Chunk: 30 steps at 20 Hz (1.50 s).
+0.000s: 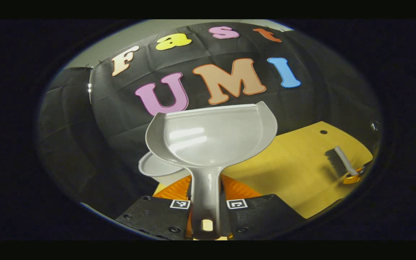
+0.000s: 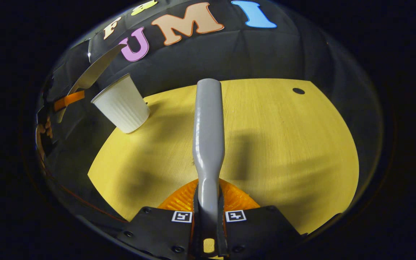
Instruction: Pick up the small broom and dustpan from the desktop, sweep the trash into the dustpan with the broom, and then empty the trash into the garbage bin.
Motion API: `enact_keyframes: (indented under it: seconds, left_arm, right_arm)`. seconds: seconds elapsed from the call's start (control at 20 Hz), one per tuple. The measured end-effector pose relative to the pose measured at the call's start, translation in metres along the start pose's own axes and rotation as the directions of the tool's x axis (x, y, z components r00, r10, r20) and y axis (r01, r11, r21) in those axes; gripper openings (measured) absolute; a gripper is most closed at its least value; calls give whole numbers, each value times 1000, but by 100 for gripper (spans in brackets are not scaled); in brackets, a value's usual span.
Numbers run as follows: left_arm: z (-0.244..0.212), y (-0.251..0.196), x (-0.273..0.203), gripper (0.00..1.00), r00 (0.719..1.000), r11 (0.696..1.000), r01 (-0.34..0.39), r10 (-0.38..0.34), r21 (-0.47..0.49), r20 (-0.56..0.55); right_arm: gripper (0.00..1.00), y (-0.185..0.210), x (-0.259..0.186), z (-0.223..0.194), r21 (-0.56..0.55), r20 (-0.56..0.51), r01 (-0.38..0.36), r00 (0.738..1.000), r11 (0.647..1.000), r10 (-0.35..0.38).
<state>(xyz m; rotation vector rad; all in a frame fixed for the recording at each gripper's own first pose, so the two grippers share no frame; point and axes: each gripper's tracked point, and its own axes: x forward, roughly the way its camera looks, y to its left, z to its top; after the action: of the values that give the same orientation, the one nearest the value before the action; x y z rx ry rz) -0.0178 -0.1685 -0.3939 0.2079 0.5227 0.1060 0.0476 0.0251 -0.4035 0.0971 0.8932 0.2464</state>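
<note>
a yellow desk (image 2: 265, 144) stands against the black booth wall. in the left gripper view, the left gripper (image 1: 206, 213) clamps the handle of the grey dustpan (image 1: 211, 137), raised, its pan facing the camera above the white bin (image 1: 154, 167) just behind it. farther right the broom (image 1: 339, 162) shows over the desk. in the right gripper view, the right gripper (image 2: 208, 220) grips the broom (image 2: 208, 133) by its handle, pointing ahead over the desk; the bin (image 2: 123, 104) stands at the far left corner, the dustpan (image 2: 94, 70) tilted above it.
</note>
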Motion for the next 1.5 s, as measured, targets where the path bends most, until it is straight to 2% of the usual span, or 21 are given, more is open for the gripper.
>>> enact_keyframes:
  seconds: [0.15, 0.25, 0.45, 0.6, 0.85, 1.05, 1.2, 1.4, 1.5]
  left_arm:
    - [-44, -52, -3, 22, 995, 995, 72, -76, -62, -71]
    - [-79, -80, -5, 22, 982, 989, 108, -122, -104, -141]
    - [-160, -115, -8, 23, 933, 980, 159, -189, -120, -305]
    - [-187, -117, 0, 23, 901, 979, 164, -200, -123, -384]
    - [-197, -115, -1, 23, 883, 978, 178, -208, -109, -420]
    - [-211, -117, -8, 24, 846, 976, 192, -218, -104, -487]
    - [-218, -119, -17, 23, 830, 975, 196, -221, -104, -512]
    - [-219, -121, -13, 23, 841, 977, 196, -212, -86, -497]
    - [-220, -120, -12, 26, 843, 977, 195, -213, -88, -494]
  right_arm:
    - [19, 17, -10, 3, 1, 7, 85, 996, 996, -85]
    - [19, 26, -10, 2, 9, -10, 114, 993, 993, -114]
    - [19, 30, -6, 19, -12, -102, 160, 982, 987, -161]
    - [19, 32, -4, 26, -16, -154, 183, 971, 983, -183]
    - [19, 30, 2, 31, -34, -205, 216, 954, 976, -219]
    - [19, 34, 3, 36, -50, -241, 232, 941, 971, -237]
    - [19, 34, 4, 34, -49, -252, 253, 933, 966, -257]
    - [22, 35, 10, 26, -53, -309, 262, 913, 964, -266]
    - [26, 36, 7, 28, -50, -304, 268, 914, 962, -270]
